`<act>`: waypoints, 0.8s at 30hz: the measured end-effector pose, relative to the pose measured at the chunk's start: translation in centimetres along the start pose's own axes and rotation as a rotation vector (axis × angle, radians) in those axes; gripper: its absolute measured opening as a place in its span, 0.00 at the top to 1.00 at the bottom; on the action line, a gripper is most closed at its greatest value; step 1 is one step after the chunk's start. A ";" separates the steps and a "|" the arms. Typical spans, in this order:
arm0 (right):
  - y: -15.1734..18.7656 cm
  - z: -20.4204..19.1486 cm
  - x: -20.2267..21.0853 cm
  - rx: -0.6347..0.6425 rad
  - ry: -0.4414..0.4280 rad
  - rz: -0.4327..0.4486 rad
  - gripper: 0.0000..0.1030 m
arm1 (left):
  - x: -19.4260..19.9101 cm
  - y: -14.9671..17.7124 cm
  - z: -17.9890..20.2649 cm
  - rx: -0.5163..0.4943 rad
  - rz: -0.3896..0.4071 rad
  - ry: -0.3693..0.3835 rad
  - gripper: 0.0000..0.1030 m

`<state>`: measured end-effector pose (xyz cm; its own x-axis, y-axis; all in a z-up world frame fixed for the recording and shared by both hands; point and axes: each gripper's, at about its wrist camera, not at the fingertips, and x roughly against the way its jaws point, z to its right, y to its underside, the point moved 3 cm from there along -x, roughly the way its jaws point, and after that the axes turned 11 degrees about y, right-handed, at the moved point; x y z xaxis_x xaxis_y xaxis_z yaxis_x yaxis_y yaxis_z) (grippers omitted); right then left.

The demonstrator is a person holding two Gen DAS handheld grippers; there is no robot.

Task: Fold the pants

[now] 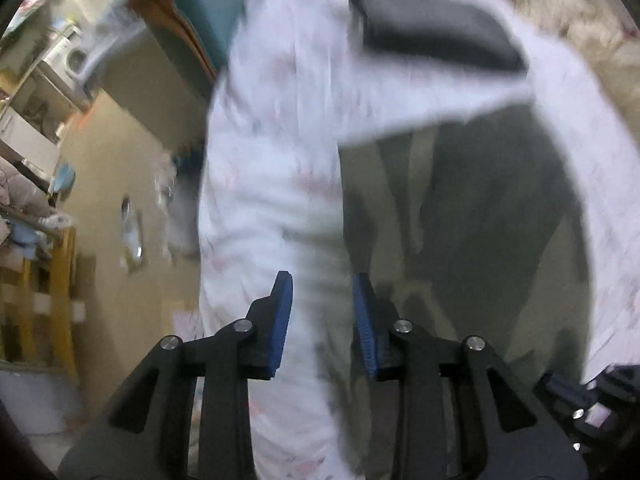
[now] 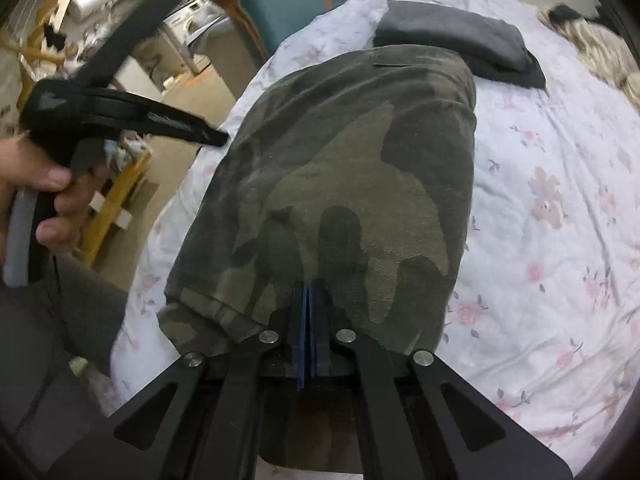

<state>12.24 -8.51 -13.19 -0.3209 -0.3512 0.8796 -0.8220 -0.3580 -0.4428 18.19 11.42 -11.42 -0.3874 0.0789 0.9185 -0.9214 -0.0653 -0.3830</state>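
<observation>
The camouflage pants (image 2: 352, 184) lie folded over on the floral bedsheet (image 2: 560, 208). My right gripper (image 2: 310, 300) is shut on the near edge of the pants. The pants show dark and blurred in the left wrist view (image 1: 472, 216). My left gripper (image 1: 322, 300) is open and empty, with its blue pads apart, near the left edge of the pants over the sheet. The left gripper also appears in the right wrist view (image 2: 100, 120), held in a hand at the left bed edge.
A folded dark grey garment (image 2: 460, 48) lies on the bed beyond the pants. A teal cushion (image 2: 280, 4) sits at the bed's far left. A furry blanket (image 2: 600, 52) lies at the far right. A yellow wooden frame (image 2: 116, 196) and cluttered shelves stand left of the bed.
</observation>
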 end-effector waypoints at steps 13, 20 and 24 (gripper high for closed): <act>-1.3 2.9 3.5 -0.158 -0.045 0.118 0.93 | -7.0 1.0 4.8 -0.118 -0.160 0.181 0.75; -0.6 3.5 0.0 -0.170 0.007 0.001 0.95 | -8.6 1.1 4.9 -0.160 -0.171 0.078 0.63; -0.9 6.9 1.5 -0.323 -0.119 0.005 0.86 | -7.1 0.6 4.8 -0.111 -0.168 0.088 0.63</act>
<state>15.71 -14.65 -12.69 -0.2834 -0.4579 0.8426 -0.9333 -0.0705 -0.3522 20.56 6.09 -17.73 -0.2246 0.1666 0.9601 -0.9691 0.0654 -0.2380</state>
